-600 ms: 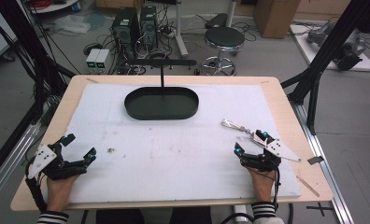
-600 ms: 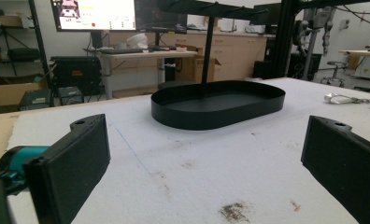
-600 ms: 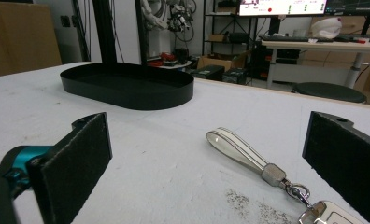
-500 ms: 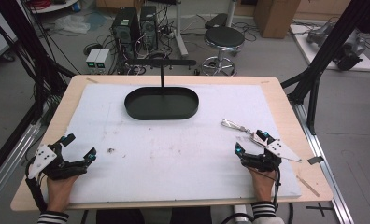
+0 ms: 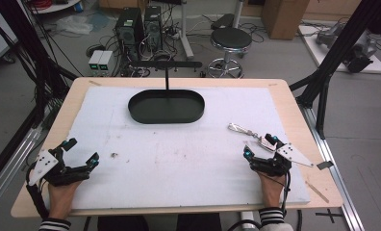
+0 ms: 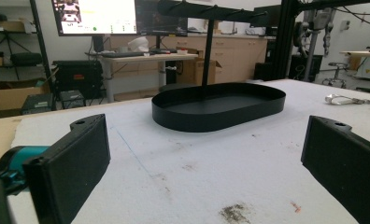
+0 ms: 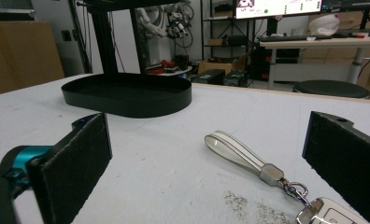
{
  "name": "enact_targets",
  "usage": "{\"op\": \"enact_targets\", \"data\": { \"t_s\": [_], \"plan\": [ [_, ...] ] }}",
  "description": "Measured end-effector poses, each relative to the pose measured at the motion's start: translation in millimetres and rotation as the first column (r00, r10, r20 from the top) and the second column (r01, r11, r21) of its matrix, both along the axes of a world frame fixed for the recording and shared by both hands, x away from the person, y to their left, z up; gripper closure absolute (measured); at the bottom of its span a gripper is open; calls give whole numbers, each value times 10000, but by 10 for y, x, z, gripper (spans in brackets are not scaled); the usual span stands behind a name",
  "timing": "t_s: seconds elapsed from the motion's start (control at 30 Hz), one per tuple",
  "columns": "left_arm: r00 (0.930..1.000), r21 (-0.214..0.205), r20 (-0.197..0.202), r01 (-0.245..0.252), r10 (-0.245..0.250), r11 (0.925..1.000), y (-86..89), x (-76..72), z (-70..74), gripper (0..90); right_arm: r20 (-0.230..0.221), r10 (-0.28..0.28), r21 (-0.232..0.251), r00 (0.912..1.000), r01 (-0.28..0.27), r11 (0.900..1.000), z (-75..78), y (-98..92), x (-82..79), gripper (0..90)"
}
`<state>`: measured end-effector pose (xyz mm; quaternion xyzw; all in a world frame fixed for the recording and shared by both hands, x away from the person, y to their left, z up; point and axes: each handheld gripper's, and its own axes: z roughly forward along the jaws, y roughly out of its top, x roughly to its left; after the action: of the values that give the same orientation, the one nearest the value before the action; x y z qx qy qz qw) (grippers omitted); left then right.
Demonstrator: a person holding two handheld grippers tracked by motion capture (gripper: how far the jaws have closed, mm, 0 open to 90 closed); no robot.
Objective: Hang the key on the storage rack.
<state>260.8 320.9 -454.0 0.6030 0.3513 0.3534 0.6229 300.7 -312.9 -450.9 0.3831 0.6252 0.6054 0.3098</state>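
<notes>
1. Here's the setting: a pale wooden table (image 5: 294, 103) topped with a white foam-like mat (image 5: 179, 154), its surface scuffed and speckled with small dark smudges.
2. At the far middle of the mat sits a shallow black oval tray (image 5: 165, 107) with a low upright wall, matte finish; a thin black post with a crossbar (image 5: 167, 72) rises from its back part.
3. On the right side of the mat lies a key fob on a white strap with a metal clasp (image 7: 248, 158), flat on the mat, strap loop pointing toward the tray, well apart from it.
4. The right gripper (image 5: 260, 147) rests near the mat's right front, jaws spread wide; the fob end lies between them, touching neither pad from what shows.
5. The left gripper (image 5: 80, 151) sits at the left front corner, jaws wide apart too, nothing between them but bare mat and a dark smudge (image 6: 234, 212).
6. Beyond the table: a round black stool (image 5: 233, 41), black computer towers (image 5: 138, 26) and tangled cables on the grey floor.
</notes>
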Motion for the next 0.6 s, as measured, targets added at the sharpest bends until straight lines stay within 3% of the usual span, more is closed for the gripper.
{"op": "enact_targets", "data": {
  "t_s": [0.13,0.17,0.3,0.5,0.6],
  "plan": [
    [10000,2,0,26,-26,10000,1,1,0,17,-164,131,6,9998,-131,9999,9,-21,19,3],
    [10000,-20,15,30,-30,10000,-1,0,0,17,-259,6,-291,9997,-14,9996,25,-37,17,3],
    [10000,-4,24,29,-29,10000,-4,-2,0,17,-117,98,-197,9999,-100,9998,92,-98,20,3],
    [10000,19,13,24,-24,10000,-6,0,1,17,-306,409,-355,9987,-420,9985,267,-181,64,3],
    [10000,20,-6,29,-29,10000,-7,3,1,17,-360,588,-682,9976,-611,9958,399,-227,120,3]
  ]
}}
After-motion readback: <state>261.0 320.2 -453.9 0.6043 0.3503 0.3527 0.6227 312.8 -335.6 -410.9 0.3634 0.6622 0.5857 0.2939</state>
